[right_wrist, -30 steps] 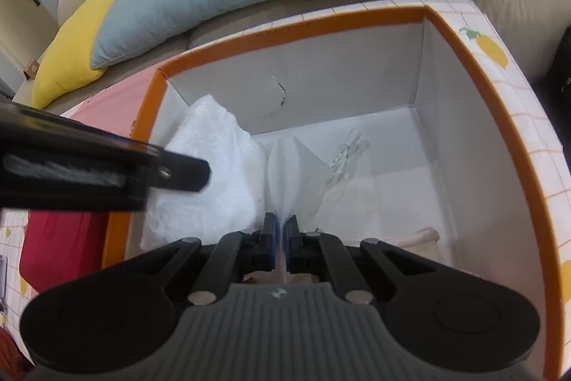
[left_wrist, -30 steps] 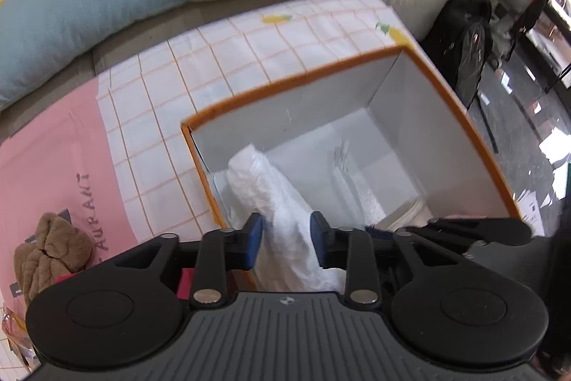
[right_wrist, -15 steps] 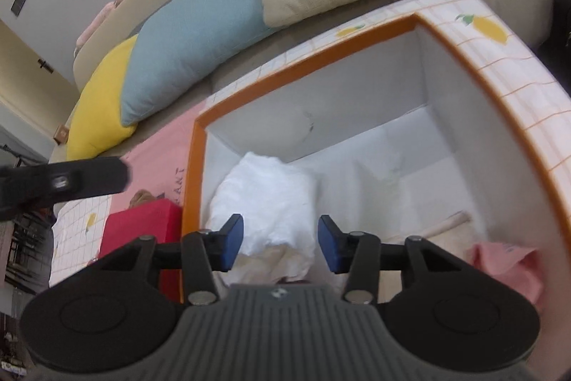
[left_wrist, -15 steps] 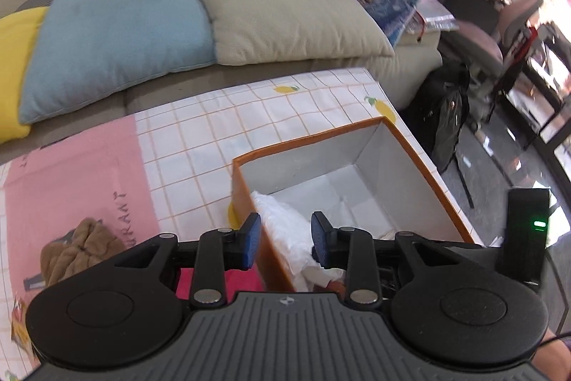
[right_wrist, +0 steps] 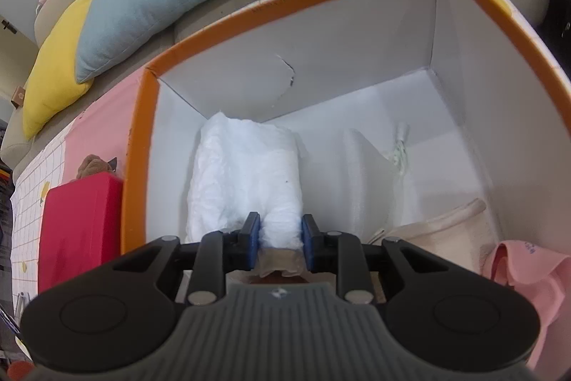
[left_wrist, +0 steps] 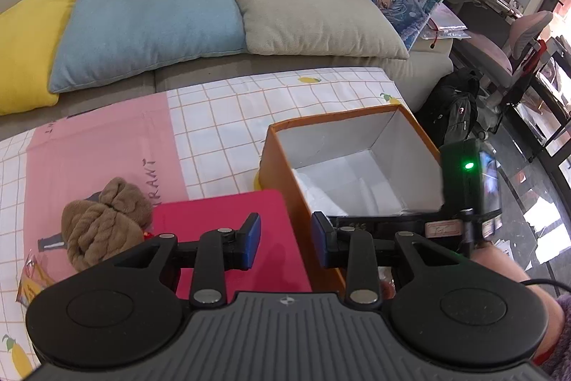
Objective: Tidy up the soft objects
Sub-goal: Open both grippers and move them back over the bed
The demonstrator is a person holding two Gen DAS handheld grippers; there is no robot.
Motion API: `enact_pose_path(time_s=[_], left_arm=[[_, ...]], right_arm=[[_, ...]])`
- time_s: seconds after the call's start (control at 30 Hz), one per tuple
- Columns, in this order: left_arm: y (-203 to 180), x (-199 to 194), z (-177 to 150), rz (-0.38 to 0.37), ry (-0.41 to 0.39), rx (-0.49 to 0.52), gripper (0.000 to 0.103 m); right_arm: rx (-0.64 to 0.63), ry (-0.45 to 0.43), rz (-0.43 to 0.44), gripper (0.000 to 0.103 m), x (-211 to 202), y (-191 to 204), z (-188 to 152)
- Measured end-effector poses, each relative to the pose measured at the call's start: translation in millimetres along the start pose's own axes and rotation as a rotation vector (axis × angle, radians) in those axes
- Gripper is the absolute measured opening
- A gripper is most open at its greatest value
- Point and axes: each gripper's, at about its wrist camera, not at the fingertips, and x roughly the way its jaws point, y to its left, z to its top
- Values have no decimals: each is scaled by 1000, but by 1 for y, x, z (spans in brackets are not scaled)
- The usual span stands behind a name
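An orange-rimmed box (left_wrist: 357, 111) with white inner walls stands on the checked cloth; it also fills the right wrist view (right_wrist: 142, 145). Inside lie a white crumpled bundle (right_wrist: 246, 181), a white folded cloth (right_wrist: 367, 181), a beige cloth (right_wrist: 446, 231) and a pink cloth (right_wrist: 524, 270). My right gripper (right_wrist: 280, 236) is inside the box, jaws partly closed around the near end of the white bundle. My left gripper (left_wrist: 285, 236) is open and empty, raised above the box's left wall and a red box (left_wrist: 235, 224). A brown knitted soft item (left_wrist: 103, 224) lies left of the red box.
A sofa carries yellow (left_wrist: 25, 52), blue (left_wrist: 150, 20) and beige (left_wrist: 314, 9) cushions behind the cloth. A black backpack (left_wrist: 453, 109) and a chair (left_wrist: 517, 38) stand on the floor to the right. A wrapper (left_wrist: 32, 284) lies at the cloth's left.
My left gripper has risen and pulled back out of the box. My right gripper let go of the white folded cloth, opened, then moved down onto the white bundle with its jaws narrowing.
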Motion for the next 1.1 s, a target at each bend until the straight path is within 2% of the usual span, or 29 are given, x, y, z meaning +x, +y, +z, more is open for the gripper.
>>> enact_pose_path(time_s=[0.1, 0.47, 0.7, 0.8, 0.93, 1.1], left_arm=[[6, -7, -7, 6, -11, 7, 38], [34, -50, -36, 21, -108, 13, 38], [53, -79, -71, 36, -166, 62, 38], [64, -85, -93, 62, -149, 62, 38], [90, -90, -123, 82, -84, -18, 38], [122, -89, -157, 137, -2, -116, 38]], right_arm=[[-13, -36, 0, 31, -16, 5, -2], [-59, -175, -89, 44, -88, 35, -33], [-109, -273, -59, 53, -122, 67, -76], [-140, -289, -23, 56, -126, 85, -100], [-161, -282, 6, 57, -123, 105, -133], [-202, -206, 20, 57, -102, 132, -162]])
